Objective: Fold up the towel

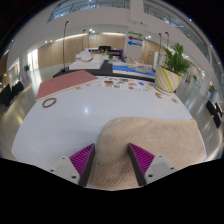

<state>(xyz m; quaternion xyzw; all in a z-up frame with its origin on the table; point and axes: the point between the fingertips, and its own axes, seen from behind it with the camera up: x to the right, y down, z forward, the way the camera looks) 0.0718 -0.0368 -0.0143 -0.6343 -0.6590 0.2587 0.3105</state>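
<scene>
A beige towel [140, 138] lies on the white round table [70, 125], spreading from between my fingers out ahead and to the right. My gripper [111, 158] hovers over the towel's near edge. Its two fingers with magenta pads [82, 156] stand apart, with towel cloth showing in the gap between them. Neither pad presses on the cloth.
A reddish mat [63, 84] and a small dark ring [49, 102] lie on the table's far left. Small coloured items [125, 87] line the far edge. A potted plant [174, 66] stands at the far right. Chairs and lamps stand beyond.
</scene>
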